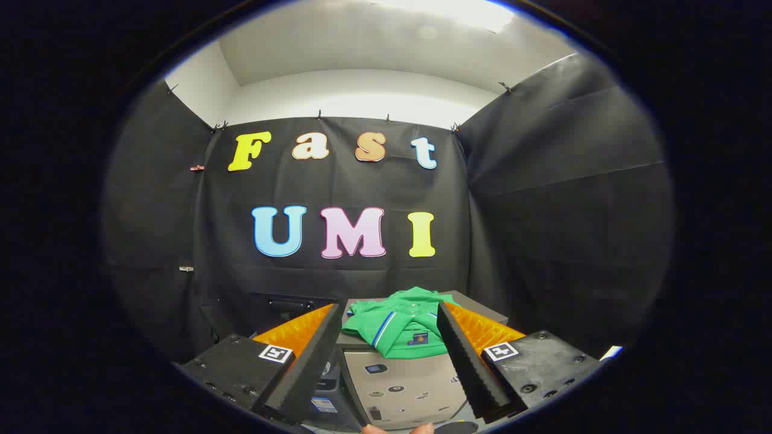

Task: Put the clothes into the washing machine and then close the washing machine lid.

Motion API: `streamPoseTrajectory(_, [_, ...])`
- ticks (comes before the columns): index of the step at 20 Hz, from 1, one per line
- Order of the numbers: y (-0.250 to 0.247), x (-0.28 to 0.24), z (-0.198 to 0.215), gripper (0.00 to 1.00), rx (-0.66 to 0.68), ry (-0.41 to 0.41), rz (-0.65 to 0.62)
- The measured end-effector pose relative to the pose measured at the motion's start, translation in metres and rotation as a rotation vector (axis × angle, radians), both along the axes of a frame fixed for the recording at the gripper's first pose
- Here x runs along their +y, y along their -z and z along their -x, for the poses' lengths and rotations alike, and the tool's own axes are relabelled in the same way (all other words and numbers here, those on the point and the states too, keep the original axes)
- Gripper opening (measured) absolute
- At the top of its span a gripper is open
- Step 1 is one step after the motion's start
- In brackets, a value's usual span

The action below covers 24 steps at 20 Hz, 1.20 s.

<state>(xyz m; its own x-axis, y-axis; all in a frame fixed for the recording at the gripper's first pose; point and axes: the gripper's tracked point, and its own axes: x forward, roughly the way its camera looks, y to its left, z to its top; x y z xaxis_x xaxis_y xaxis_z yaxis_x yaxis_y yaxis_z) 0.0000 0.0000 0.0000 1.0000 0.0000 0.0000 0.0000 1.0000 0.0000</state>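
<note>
bright ceiling light overhead, dim black booth, sharp focus, fisheye-bent edges.

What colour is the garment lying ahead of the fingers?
Green garment with blue-and-white stripe trim, seen in the gripper view; gripper open.

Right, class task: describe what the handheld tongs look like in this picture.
The tongs have two long black fingers with ribbed inner pads, orange textured backing behind each, and black bolted mounts, each carrying a square black-and-white marker.

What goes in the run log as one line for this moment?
hand-held gripper: open, holding nothing | green shirt: folded on grey box, ahead between fingers | stage: approach, not yet grasped
</note>
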Motion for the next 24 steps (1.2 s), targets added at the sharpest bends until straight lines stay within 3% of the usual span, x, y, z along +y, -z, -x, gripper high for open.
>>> streamPoseTrajectory(8, [0.026,0.006,-0.018,0.99,0.060,0.012,0.009])
streamPoseTrajectory(11, [0.037,0.022,-0.019,0.99,0.085,-0.019,0.013])
streamPoseTrajectory(19, [0.018,0.017,-0.011,0.99,0.031,-0.023,-0.009])
streamPoseTrajectory(24, [0.019,0.008,-0.028,0.99,0.043,-0.035,-0.055])
